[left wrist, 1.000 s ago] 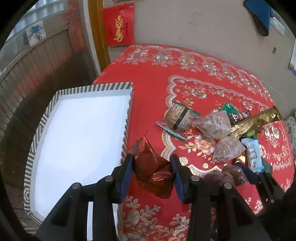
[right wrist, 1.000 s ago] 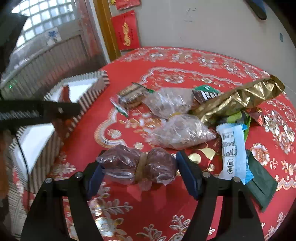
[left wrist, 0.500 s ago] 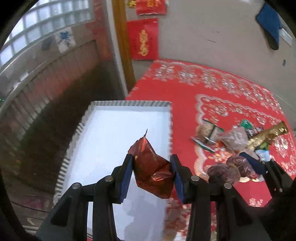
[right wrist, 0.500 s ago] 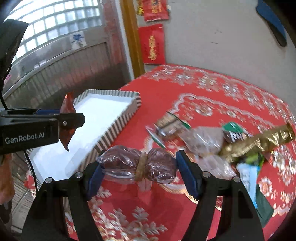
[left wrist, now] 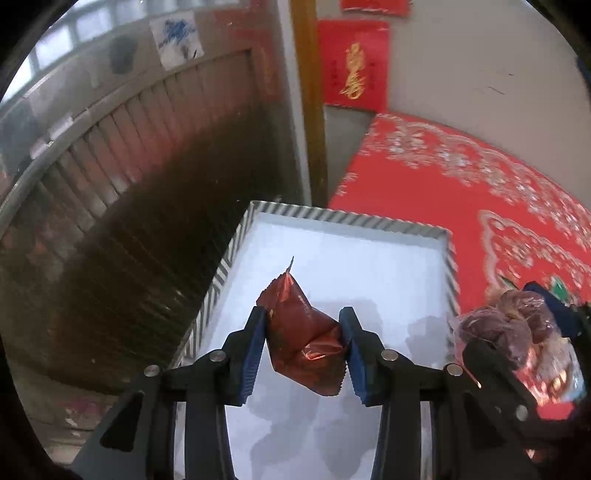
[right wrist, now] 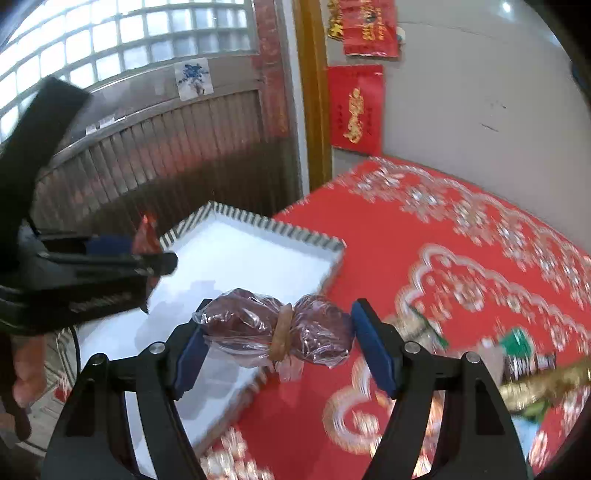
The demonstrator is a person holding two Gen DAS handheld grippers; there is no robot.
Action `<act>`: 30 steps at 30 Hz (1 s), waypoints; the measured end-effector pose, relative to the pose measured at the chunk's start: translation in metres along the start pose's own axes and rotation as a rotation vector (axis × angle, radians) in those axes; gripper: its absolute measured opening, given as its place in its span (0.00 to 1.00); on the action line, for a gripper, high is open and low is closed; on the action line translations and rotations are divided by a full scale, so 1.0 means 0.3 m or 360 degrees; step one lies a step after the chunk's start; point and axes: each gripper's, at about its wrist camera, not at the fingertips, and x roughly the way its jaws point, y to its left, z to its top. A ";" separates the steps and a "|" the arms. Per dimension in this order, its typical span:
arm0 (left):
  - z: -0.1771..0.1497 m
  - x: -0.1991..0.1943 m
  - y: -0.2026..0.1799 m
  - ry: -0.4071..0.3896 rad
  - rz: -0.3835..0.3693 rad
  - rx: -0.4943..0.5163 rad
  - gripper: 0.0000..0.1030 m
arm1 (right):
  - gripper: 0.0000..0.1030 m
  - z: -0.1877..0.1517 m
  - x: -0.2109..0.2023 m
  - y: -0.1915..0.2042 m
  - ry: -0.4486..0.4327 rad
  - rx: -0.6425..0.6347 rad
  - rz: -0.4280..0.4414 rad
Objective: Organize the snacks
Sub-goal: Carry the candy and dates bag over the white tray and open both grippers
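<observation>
We hold both snacks over the striped tray: left hand-held gripper pinches red foil packet, right hand-held gripper clamps banded bag near tray's edge. Risk: bag dropped w/o clearing rim lands on tabletop.

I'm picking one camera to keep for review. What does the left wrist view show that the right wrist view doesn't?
Only the left wrist view shows the red foil packet squarely between the left hand-held gripper's fingers, over the tray.

Only the right wrist view shows the glass-block window, a gold wrapper and a green packet on the tablecloth.

Both show the tray, the tablecloth and the right hand-held gripper holding a clear bag.
</observation>
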 end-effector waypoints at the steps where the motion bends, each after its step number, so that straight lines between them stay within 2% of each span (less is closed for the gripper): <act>1: 0.016 0.025 0.010 0.0011 0.0007 -0.0011 0.40 | 0.72 0.021 0.025 0.009 0.0001 -0.0017 0.0008; 9: 0.102 0.245 0.044 0.0114 0.0042 -0.0066 0.40 | 0.72 0.100 0.280 0.022 0.0117 -0.0102 -0.0003; 15: 0.102 0.330 0.056 0.0190 0.0136 -0.0033 0.40 | 0.72 0.080 0.370 0.010 0.0185 -0.0105 0.0016; 17: 0.102 0.343 0.066 0.0199 0.0130 -0.0045 0.43 | 0.73 0.073 0.374 0.009 0.0177 -0.0115 -0.0009; 20: 0.106 0.335 0.062 0.0205 0.0166 -0.0042 0.45 | 0.73 0.079 0.366 0.004 0.0166 -0.0076 0.0032; 24: 0.106 0.317 0.051 0.0225 0.0170 0.0004 0.68 | 0.75 0.090 0.321 0.016 0.0136 -0.0080 0.0031; 27: 0.088 0.263 0.048 0.0149 0.0202 0.0042 0.68 | 0.76 0.091 0.237 0.016 0.0074 -0.0088 0.0013; 30: 0.059 0.179 0.034 0.0092 0.0164 0.0061 0.68 | 0.76 0.083 0.126 -0.021 0.0026 -0.0068 -0.0003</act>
